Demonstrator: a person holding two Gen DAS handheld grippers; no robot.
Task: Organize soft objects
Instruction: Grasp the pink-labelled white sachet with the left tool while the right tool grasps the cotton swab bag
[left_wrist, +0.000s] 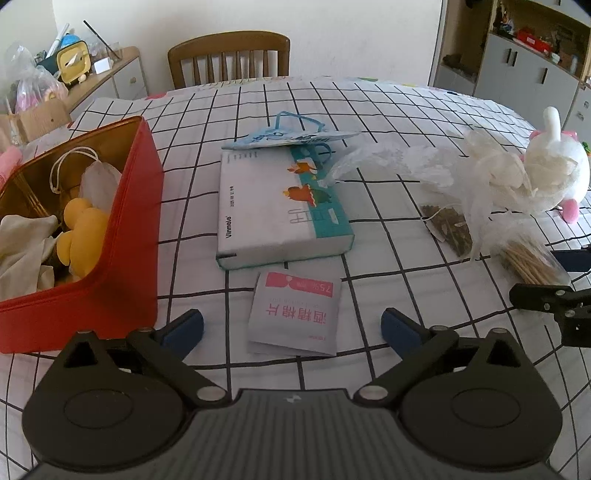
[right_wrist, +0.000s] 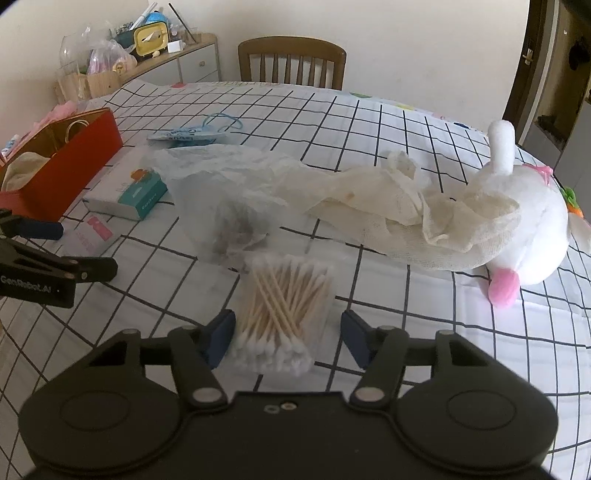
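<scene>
The right gripper (right_wrist: 288, 338) sits low with its jaws apart, straddling the swab bag (right_wrist: 282, 317) — neither pad touching it. The left gripper (left_wrist: 291, 328) is spread wide over a sachet (left_wrist: 295, 314), the red tin (left_wrist: 122, 236) just beside its left finger. Gauze (right_wrist: 406, 210) drapes against the plush (right_wrist: 532, 229) near the surface's (right_wrist: 443, 369) right edge.
</scene>
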